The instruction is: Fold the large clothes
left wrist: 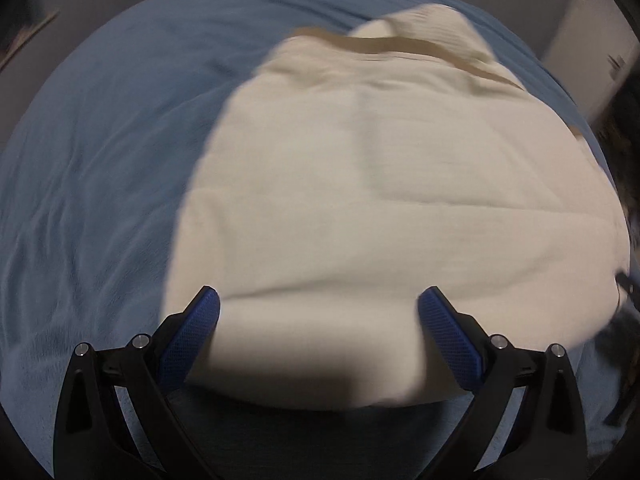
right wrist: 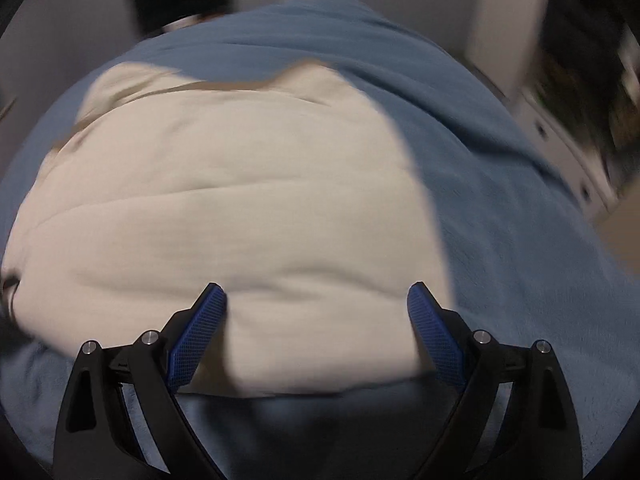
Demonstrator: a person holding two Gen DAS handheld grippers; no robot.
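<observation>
The cream-coloured, soft woven garment (left wrist: pixel 380 200) lies spread flat on a blue fleece blanket (left wrist: pixel 100 160), its near edge directly beneath both tongs. The left tongs (left wrist: pixel 319 300) stand wide apart, blue textured pads (left wrist: pixel 192 332) over the garment's near left part, gripping nothing. The right tongs (right wrist: pixel 317 296) are likewise spread wide, empty, above the garment's near right part. Whether the pads touch the cloth cannot be told. At the far edge of the garment a tan band (left wrist: pixel 400 46) crosses it. Beyond the blanket, blurred pale walls and furniture (right wrist: pixel 560 140) show.
</observation>
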